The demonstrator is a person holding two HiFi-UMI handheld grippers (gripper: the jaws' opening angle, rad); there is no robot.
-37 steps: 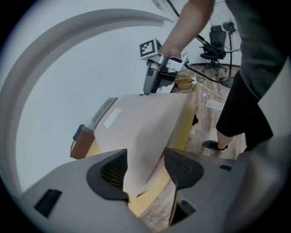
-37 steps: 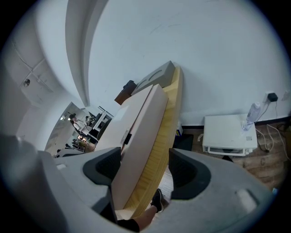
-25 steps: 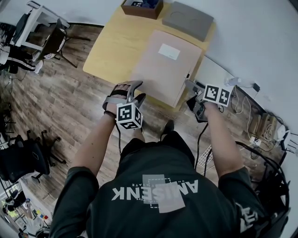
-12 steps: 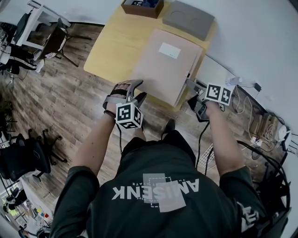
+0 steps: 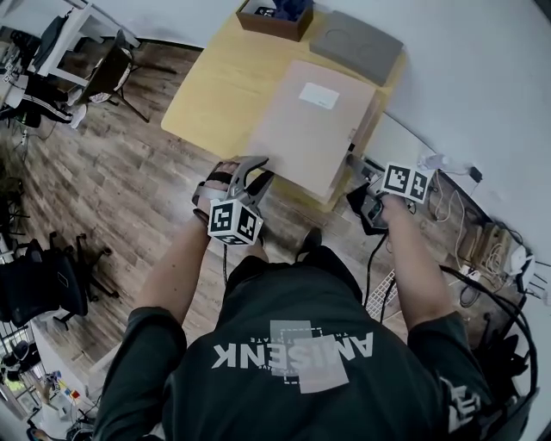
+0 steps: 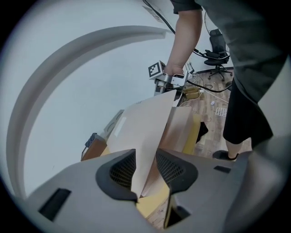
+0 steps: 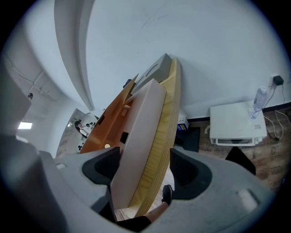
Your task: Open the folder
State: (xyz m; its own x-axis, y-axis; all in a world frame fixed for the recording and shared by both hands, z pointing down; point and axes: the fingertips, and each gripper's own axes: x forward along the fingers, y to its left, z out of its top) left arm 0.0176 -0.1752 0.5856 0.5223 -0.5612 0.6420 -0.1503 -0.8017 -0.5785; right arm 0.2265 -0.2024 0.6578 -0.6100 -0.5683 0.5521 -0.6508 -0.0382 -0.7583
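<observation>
- Folder [image 5: 312, 129], beige w/ a white label [image 5: 319, 95] on top, lies on the wooden tabletop [image 5: 215, 86]. Its near edge sits right at the tabletop's near edge, toward you.
- Cover [image 6: 145, 118]: the left gripper view shows it raised off the rest of the folder at the near-left corner. A wedge of gap opens under it toward the R side.
- Your L claw [image 5: 256, 170] is at that near-left corner. Its jaws are drawn in to a narrow gap w/ the cover sheet pinched between the pads [image 6: 122, 169].
- Your R claw [image 5: 353, 177] is at the near-right corner, jaws wide apart. In the right gripper view they straddle both the folder's edge and the tabletop's edge.
- There, one pad is just beside the folder's top face. The other hangs below the tabletop, clear of its underside, so nothing is gripped on that side.
- Far end of tabletop: a brown box [image 5: 274, 17] w/ dark items inside, and beside it a flat grey pad [image 5: 357, 45]. Both are apart from the folder.
- Beyond the tabletop: a plank floor [image 5: 112, 181], w/ office chairs [image 5: 43, 288] off to your L.
- By the wall on your R are loose cables and a white unit [image 7: 236, 122].
</observation>
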